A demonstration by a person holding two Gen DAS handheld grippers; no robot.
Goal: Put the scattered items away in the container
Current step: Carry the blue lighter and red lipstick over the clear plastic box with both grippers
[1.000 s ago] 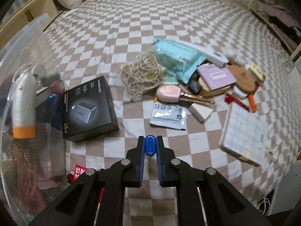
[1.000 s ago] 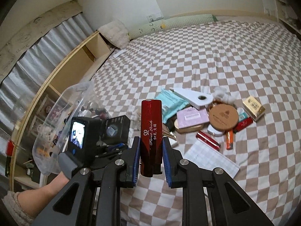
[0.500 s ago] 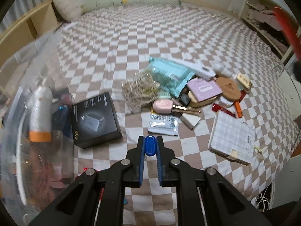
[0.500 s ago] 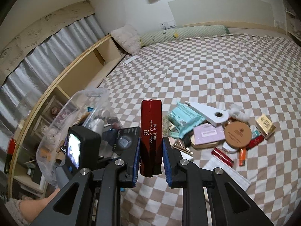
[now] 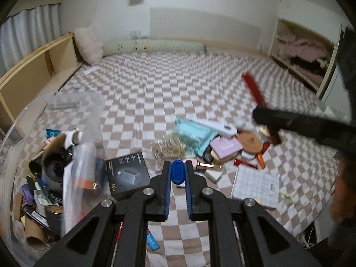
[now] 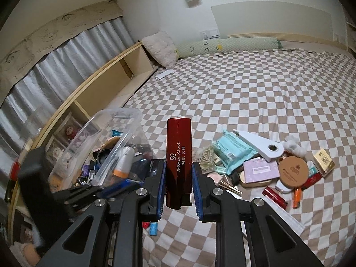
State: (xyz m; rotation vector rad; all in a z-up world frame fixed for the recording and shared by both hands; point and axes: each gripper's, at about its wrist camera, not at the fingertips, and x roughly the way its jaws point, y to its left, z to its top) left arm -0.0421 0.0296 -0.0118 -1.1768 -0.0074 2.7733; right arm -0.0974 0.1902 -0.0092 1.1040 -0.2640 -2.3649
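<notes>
My right gripper (image 6: 178, 178) is shut on an upright dark red tube (image 6: 178, 155) with silver lettering, held above the checked bed. The left wrist view shows the same tube (image 5: 255, 91) at the right, tilted in that gripper (image 5: 267, 122). My left gripper (image 5: 178, 175) is shut on a small blue oval piece (image 5: 177, 170) and hangs above the bed beside the clear plastic bin (image 5: 20, 131), which holds several items. In the right wrist view the bin (image 6: 115, 120) is at the left, with the blurred left gripper (image 6: 120, 187) in front of it.
A black box (image 5: 126, 175) lies beside the bin. To the right is a pile: a cord bundle (image 5: 169, 146), a teal packet (image 6: 231, 151), a round brown tin (image 6: 293, 171), a checked notepad (image 5: 255, 184). A small blue item (image 6: 153, 228) lies near the front. Wooden shelving (image 6: 100, 93) runs along the left.
The left gripper has risen and tilted up, so the room's far wall shows. The right gripper with the red tube has come into its view and drawn nearer the bin.
</notes>
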